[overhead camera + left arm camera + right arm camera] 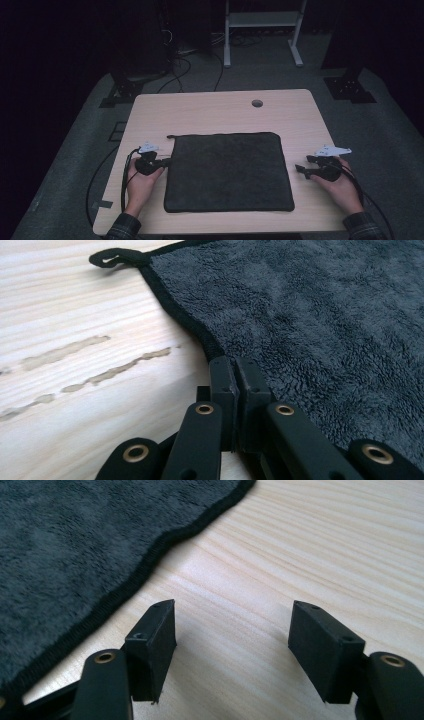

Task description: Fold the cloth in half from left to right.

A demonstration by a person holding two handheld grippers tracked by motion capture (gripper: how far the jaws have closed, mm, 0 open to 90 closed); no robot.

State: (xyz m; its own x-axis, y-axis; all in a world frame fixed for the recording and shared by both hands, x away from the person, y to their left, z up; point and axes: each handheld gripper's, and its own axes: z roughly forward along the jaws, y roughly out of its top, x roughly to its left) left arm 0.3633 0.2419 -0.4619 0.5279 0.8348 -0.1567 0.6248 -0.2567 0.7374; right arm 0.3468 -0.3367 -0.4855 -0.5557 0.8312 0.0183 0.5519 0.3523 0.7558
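From above, a dark towel point(229, 171) lies spread flat on the wooden table point(220, 107), roughly in the middle and toward the person's side. The left gripper point(162, 162) sits right at the towel's left edge, while the right gripper point(302, 171) rests on bare wood just off the right edge, not touching the cloth.

Looking along the left gripper point(234, 371), its jaws are pressed together with the towel's black hem point(197, 330) running in between them, so I'd say it has pinched the edge. The hanging loop point(111, 257) at the corner lies farther off on the wood.

Looking along the right gripper point(231, 616), the jaws stand well apart with only bare table between them; the towel's hem point(150, 560) passes near the left-hand jaw, apart from it.

My guess is that this is an early moment: one side is gripped, the other side is not yet taken, and the towel is flat, with no fold in it.
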